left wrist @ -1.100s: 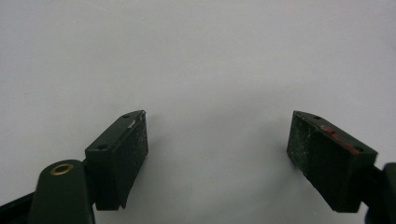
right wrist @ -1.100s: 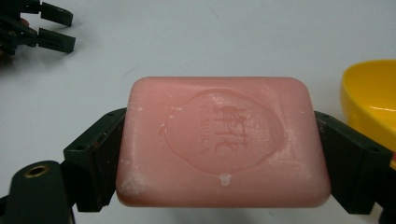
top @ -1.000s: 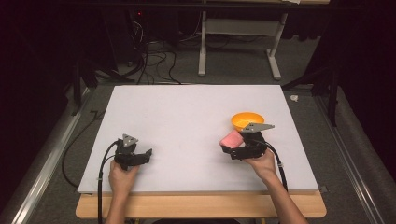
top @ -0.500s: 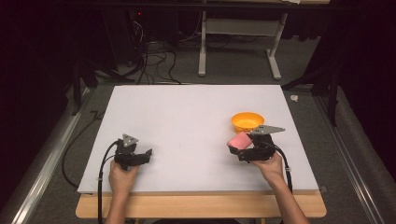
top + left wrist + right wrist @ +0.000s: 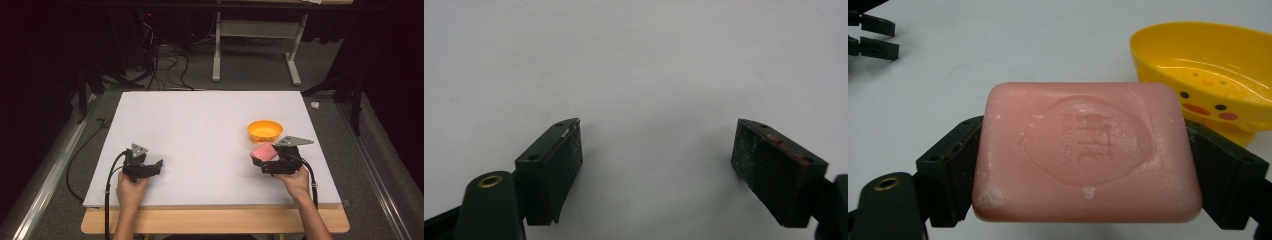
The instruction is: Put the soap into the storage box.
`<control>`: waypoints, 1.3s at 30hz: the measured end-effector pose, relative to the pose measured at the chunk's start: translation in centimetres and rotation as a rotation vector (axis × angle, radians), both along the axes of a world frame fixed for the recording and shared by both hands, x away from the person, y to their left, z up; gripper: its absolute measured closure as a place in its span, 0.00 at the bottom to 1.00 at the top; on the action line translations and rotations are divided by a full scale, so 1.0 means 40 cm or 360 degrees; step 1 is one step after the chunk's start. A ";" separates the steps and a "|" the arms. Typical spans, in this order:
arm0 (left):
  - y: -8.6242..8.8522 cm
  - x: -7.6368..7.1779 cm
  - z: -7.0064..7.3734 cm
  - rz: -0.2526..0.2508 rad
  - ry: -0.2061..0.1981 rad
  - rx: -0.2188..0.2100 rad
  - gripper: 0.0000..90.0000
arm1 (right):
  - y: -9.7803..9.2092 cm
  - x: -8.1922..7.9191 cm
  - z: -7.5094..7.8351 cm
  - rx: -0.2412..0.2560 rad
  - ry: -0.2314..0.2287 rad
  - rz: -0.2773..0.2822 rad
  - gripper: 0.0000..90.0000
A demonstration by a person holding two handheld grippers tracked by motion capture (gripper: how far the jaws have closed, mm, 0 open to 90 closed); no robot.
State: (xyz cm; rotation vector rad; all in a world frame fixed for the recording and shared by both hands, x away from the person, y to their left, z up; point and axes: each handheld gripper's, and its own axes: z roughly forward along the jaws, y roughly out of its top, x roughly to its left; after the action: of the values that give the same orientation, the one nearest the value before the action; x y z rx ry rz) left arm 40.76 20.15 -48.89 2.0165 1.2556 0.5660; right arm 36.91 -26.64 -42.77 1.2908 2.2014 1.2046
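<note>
The pink soap bar (image 5: 1087, 152) is clamped across its long axis between the jaws of the right gripper (image 5: 265, 161), near the table's right edge. The yellow dish (image 5: 265, 131) stands just beyond it, toward the far edge. The left gripper (image 5: 150, 167) is held wide open and empty near the front edge, well apart.

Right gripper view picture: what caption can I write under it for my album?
The right gripper squeezes a pink soap bar beside a yellow duck-faced soap dish.
</note>
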 end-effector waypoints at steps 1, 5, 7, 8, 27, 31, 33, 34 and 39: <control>0.000 0.000 0.000 0.0000 0.0002 0.0002 0.23 | -0.003 -0.001 0.000 0.0001 0.0000 -0.0011 0.15; 0.000 0.000 0.000 0.0000 0.0002 -0.0002 0.23 | -0.017 -0.005 0.001 0.0009 0.0004 -0.0041 0.15; 0.000 0.000 0.000 -0.0001 0.0003 -0.0002 0.23 | -0.025 -0.006 0.001 0.0013 0.0000 -0.0054 0.15; 0.000 0.000 0.000 0.0000 0.0002 -0.0002 0.23 | -0.028 -0.007 0.002 0.0018 0.0004 -0.0063 0.15; 0.001 0.001 0.000 -0.0001 0.0009 -0.0009 0.23 | -0.073 -0.007 0.030 0.0047 -0.0002 -0.0187 0.15; 0.001 0.001 0.000 -0.0001 0.0010 -0.0006 0.23 | -0.082 -0.003 0.039 0.0072 0.0003 -0.0199 0.15; 0.001 0.001 0.000 -0.0001 0.0009 -0.0008 0.23 | -0.086 0.000 0.044 0.0095 0.0012 -0.0206 0.15; 0.001 0.001 0.000 -0.0001 0.0008 -0.0008 0.23 | -0.087 0.001 0.046 0.0097 0.0010 -0.0210 0.15; 0.001 0.001 0.000 0.0000 0.0005 -0.0006 0.23 | -0.095 0.009 0.056 0.0117 0.0017 -0.0232 0.15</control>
State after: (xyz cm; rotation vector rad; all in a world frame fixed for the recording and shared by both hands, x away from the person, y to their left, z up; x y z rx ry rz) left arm 40.80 20.19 -48.90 2.0149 1.2575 0.5599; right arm 37.29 -30.43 -40.52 1.4621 2.0475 1.2346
